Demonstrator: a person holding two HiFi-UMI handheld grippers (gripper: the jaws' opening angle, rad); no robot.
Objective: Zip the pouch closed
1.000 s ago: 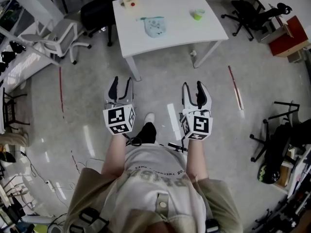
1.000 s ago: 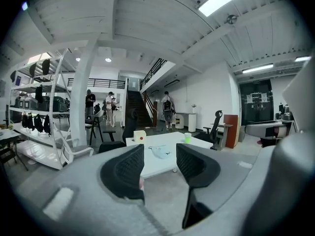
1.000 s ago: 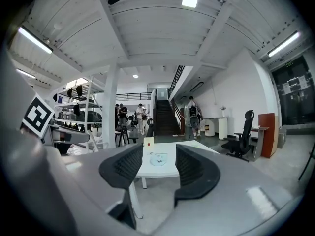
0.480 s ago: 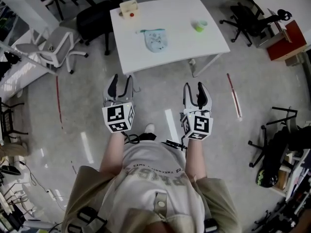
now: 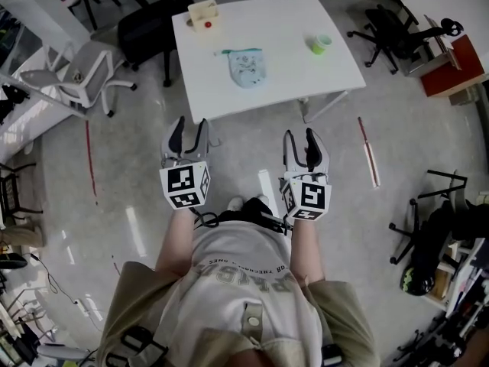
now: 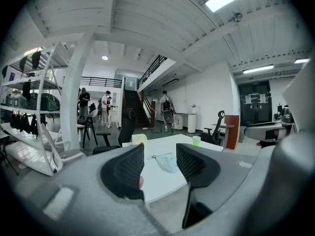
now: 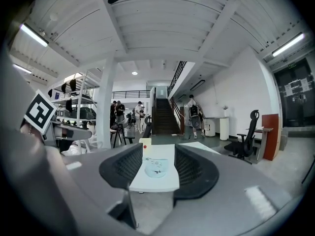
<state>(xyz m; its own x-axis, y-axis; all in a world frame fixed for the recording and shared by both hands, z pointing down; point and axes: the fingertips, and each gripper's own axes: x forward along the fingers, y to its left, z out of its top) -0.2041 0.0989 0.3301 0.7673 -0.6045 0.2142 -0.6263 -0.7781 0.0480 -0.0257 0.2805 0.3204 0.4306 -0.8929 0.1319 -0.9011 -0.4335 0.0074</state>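
Head view: the soft, pale-blue pouch (image 5: 248,66) lies flat on the smooth white table (image 5: 286,75) at 12 o'clock. The left gripper (image 5: 188,138) and right gripper (image 5: 303,145) are empty, ribbed black jaws apart.

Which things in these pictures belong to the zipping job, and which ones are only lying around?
For the job: pouch, left gripper and right gripper, both open and empty.
Just lying about: cream box, green cup, black chair, white chair.
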